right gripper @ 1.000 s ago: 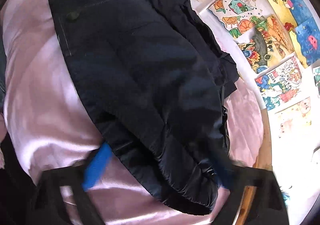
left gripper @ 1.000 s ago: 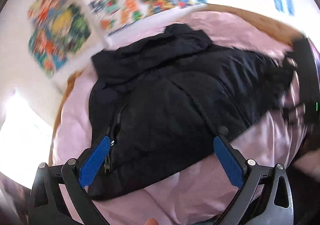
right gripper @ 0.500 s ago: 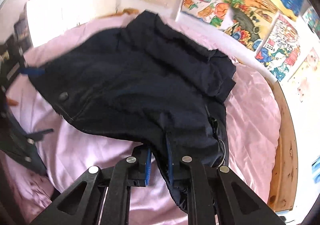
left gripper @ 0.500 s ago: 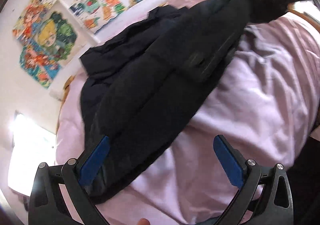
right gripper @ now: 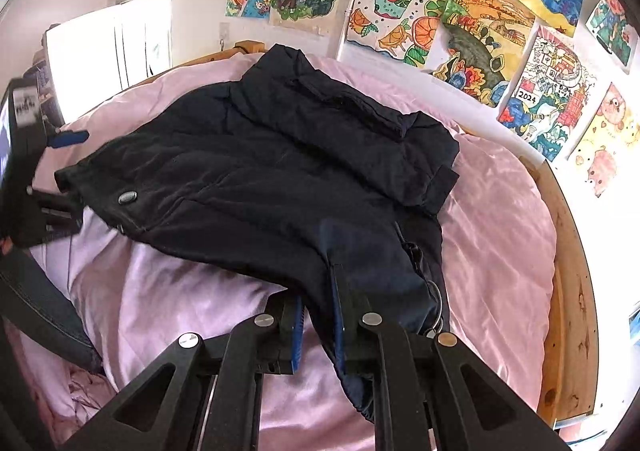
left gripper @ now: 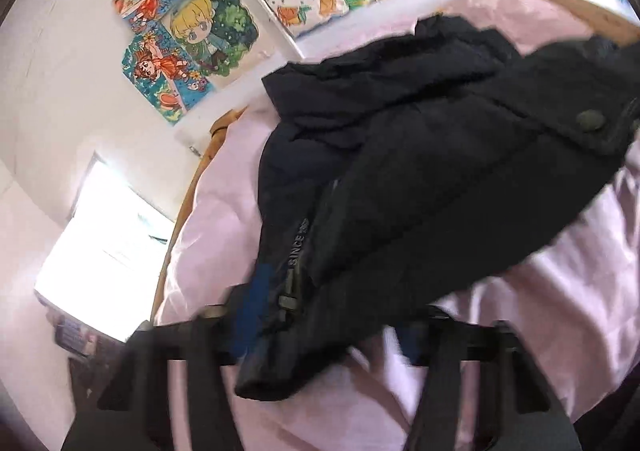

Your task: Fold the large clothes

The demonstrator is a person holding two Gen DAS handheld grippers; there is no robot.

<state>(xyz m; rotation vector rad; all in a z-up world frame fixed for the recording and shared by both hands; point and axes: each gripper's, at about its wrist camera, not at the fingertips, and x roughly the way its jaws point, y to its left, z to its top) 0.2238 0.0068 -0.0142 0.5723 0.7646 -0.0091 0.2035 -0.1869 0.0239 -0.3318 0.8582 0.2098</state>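
Right claw (right gripper: pixel 318 327) clamping black jacket (right gripper: pixel 260 179) hem at 6 o'clock; left claw (left gripper: pixel 324 327) closing around zipper edge, over pink bed sheet (right gripper: pixel 500 235).

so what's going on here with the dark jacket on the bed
A person with a handheld gripper in each hand is folding a dark padded jacket on a bed covered by a pink sheet. The right gripper is shut on the jacket's hem near the zipper and holds that part raised off the sheet. The left gripper is at the opposite end of the hem; its jaws are closing with the zipper edge between them. No fold is laid yet.
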